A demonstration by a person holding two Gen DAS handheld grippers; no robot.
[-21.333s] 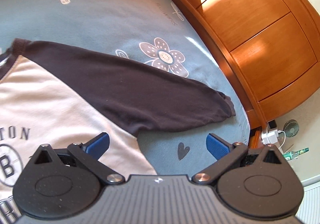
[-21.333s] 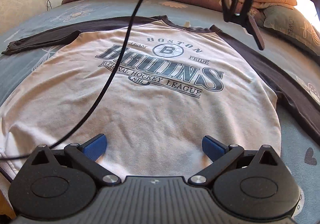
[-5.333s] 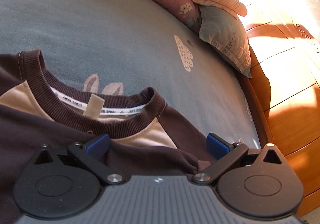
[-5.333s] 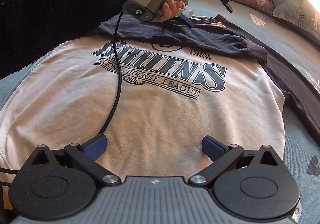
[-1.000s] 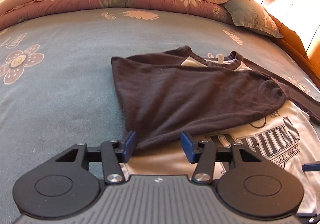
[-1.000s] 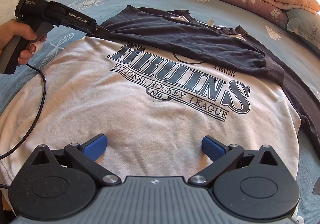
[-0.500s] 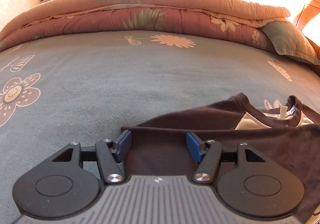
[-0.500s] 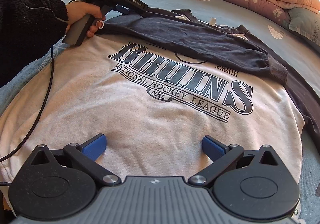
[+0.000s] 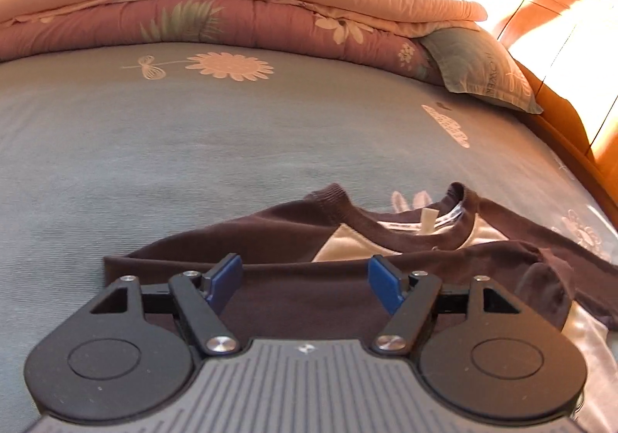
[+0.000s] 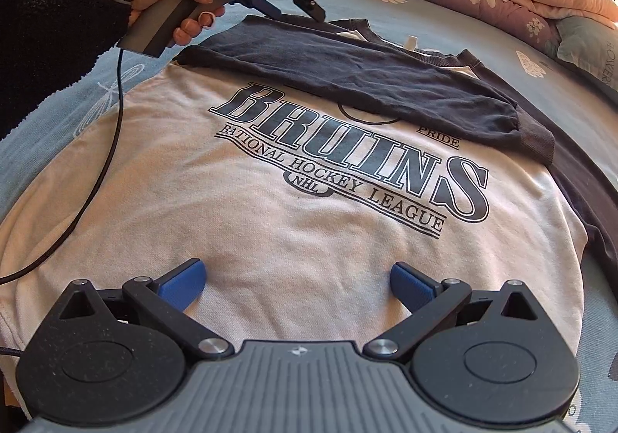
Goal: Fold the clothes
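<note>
Sweatshirt lies flat, chest up, on the bed sheet, collar toward 12 o'clock; one dark sleeve is folded across the chest, the other trails off at 3 o'clock. Soft, light, limp knit, so prob best pinched at cuff, hem or shoulder seam. Print reads BRUINS, HOCKEY LEAGUE, NHL, PRIDE. Left gripper is part open, holding nothing, over the folded shoulder; right gripper wide open, empty, near the hem; the left tool's side lettering is too small to read
</note>
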